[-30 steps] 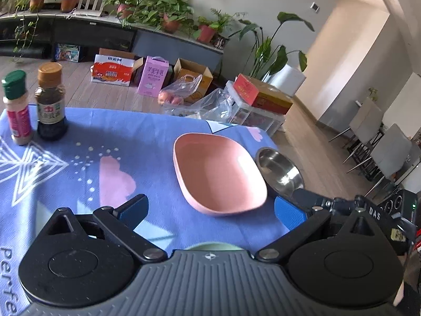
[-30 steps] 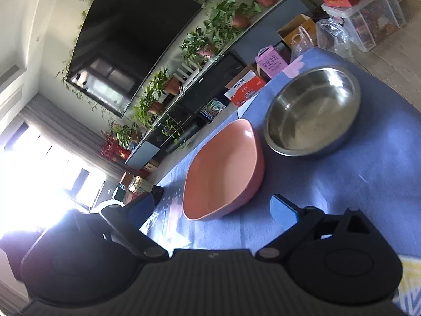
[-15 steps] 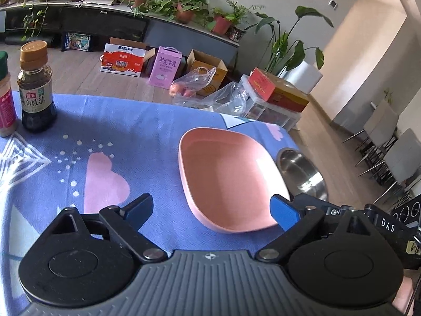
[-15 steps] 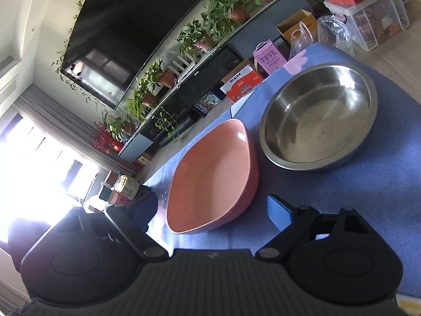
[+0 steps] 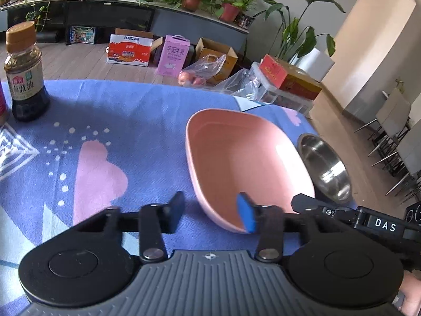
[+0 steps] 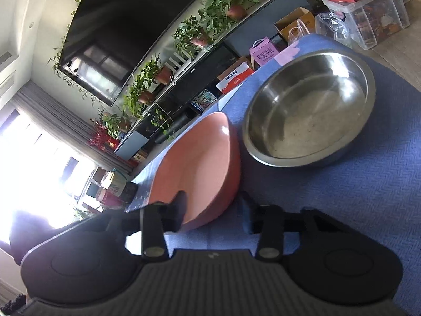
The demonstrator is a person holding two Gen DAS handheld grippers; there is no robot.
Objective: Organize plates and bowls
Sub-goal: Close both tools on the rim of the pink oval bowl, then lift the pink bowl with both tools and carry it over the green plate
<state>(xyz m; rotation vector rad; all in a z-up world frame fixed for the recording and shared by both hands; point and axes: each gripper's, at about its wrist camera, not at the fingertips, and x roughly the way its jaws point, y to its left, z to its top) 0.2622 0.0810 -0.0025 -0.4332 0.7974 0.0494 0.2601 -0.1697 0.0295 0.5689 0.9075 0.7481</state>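
Note:
A pink dish [image 5: 242, 158] lies on the blue cloth, with a steel bowl [image 5: 326, 166] just to its right. My left gripper [image 5: 211, 214] straddles the dish's near rim and its jaws are closing. Its right pad is over the inside and its left pad is outside, with a strip of cloth showing between that pad and the wall. In the right wrist view the pink dish [image 6: 194, 163] sits left of the steel bowl [image 6: 310, 110]. My right gripper [image 6: 213, 210] is closing too. One finger is inside the rim and the other just outside, with a dark gap beside the wall.
A dark sauce bottle [image 5: 25, 79] stands at the far left of the blue patterned cloth [image 5: 118, 121]. The table edge runs just beyond the steel bowl on the right. Cartons and a clear storage box [image 5: 279, 92] sit on the floor past the table.
Both pairs of jaws have narrowed from wide open to either side of the pink dish's rim. The left gripper came forward and down toward the dish. The right one hardly moved.

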